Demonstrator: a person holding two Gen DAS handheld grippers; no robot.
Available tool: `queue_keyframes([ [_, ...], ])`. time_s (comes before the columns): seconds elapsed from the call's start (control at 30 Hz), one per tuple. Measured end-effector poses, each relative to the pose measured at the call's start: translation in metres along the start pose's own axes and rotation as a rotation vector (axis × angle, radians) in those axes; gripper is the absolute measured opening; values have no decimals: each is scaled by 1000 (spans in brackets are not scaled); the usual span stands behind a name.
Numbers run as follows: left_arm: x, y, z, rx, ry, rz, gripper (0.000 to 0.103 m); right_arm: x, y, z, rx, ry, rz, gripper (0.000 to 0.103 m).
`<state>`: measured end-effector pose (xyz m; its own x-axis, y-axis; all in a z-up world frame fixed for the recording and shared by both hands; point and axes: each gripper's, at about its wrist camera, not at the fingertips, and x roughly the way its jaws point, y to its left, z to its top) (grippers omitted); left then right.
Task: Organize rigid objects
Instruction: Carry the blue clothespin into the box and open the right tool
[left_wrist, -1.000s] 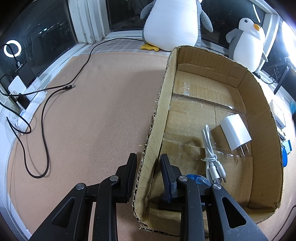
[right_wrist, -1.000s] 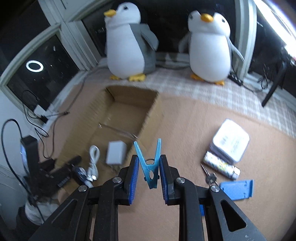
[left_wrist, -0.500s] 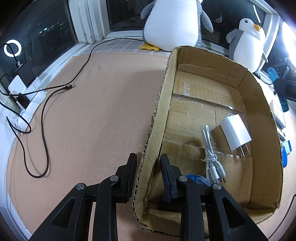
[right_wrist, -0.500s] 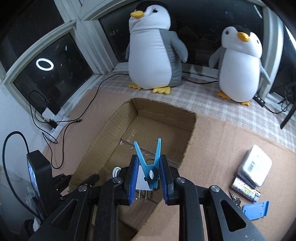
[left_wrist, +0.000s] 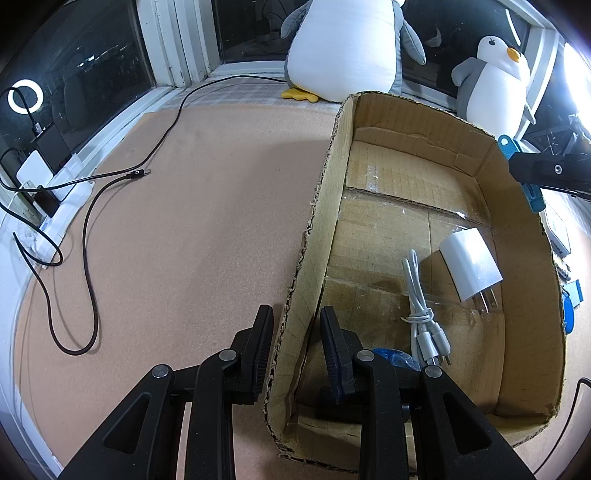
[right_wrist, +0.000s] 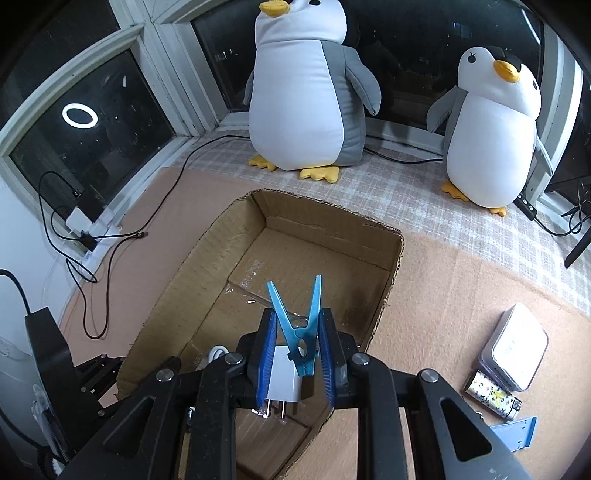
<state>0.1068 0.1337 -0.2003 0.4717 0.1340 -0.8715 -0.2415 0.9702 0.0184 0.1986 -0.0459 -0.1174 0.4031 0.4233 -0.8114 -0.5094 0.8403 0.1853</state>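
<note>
— Right gripper?
— Clamped on the blue peg, held above the box, over the charger.
— Left gripper?
— Jaws apart, straddling the box's near wall; one finger inside, beside the cable.

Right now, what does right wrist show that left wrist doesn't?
Only right wrist: tin, patterned lighter, and the right hand-held gripper shut on the blue clothespin. Only left wrist: left hand-held gripper straddling the box wall, white cable in full. Both: cardboard box, white charger, two plush penguins.
</note>
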Motion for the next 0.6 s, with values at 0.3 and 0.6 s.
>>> queue_keyframes([
  [0.3,0,0,0,0,0,0,28,11,3,0,-10,18,-16,20],
  [0.6,0,0,1,4,0,5,28,16,6,-1,-34,21,-41,57],
])
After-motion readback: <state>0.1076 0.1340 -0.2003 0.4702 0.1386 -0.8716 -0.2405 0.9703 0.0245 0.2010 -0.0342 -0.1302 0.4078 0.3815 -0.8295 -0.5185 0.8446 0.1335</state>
